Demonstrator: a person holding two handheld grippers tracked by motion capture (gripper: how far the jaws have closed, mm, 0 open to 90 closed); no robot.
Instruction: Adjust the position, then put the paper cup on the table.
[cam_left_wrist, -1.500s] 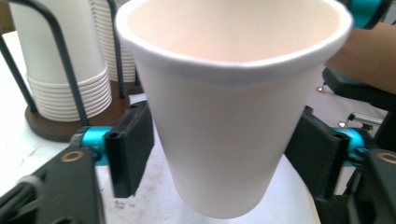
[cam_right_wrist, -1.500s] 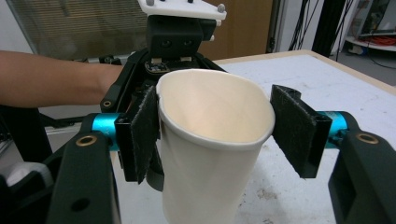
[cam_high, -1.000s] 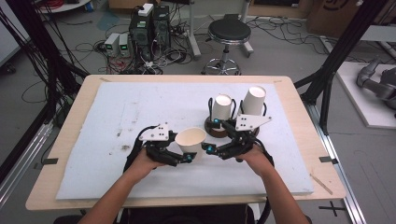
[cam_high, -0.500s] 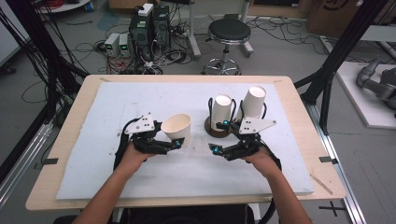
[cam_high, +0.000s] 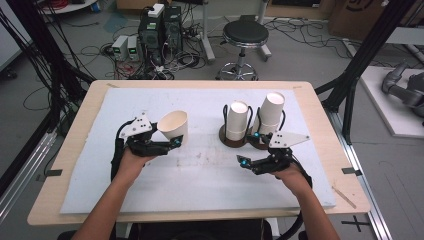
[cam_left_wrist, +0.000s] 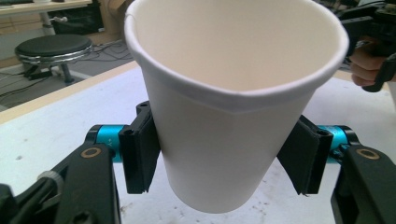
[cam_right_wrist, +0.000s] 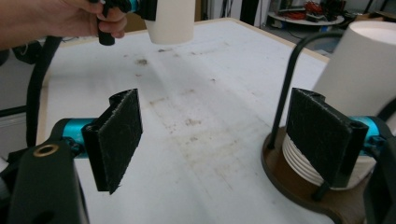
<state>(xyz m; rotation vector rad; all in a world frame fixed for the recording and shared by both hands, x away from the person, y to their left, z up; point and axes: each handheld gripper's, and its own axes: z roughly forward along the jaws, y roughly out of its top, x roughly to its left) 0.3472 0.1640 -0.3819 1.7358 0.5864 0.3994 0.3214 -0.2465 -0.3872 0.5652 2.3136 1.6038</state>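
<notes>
Cup (cam_high: 173, 126) sits clamped in my left gripper (cam_high: 172, 142), lifted off the white mat (cam_high: 200, 175) over its left half and tilted, mouth toward the far left. In the left gripper view both pads press on the cup's lower wall (cam_left_wrist: 219, 140), well below the rim. My right gripper (cam_high: 243, 161) holds nothing: jaws wide, low over the mat near the right front, just short of the two holders (cam_high: 235, 141).

Risks, as I judge them:
- Paper wall is thin; a tighter squeeze would dent it, and a looser one would let the tapered cup slide down out of the pads.
- Grip is low on the cup, so the top-heavy mouth could swing if I turn the wrist fast.
- Right jaws stand close to the nearer holder's wire loop (cam_right_wrist: 289, 70) and its cup stack (cam_right_wrist: 369, 70); a careless reach could snag the loop or tip the stack.

Surface: mat stained brown around the middle, laid on a wooden bench (cam_high: 320, 100). Two cup stacks stand in wire holders on dark round bases, right of centre.

Room: stool (cam_high: 245, 35), computer boxes (cam_high: 160, 25) and loose cables on the floor past the far edge; black frame posts on both sides.
</notes>
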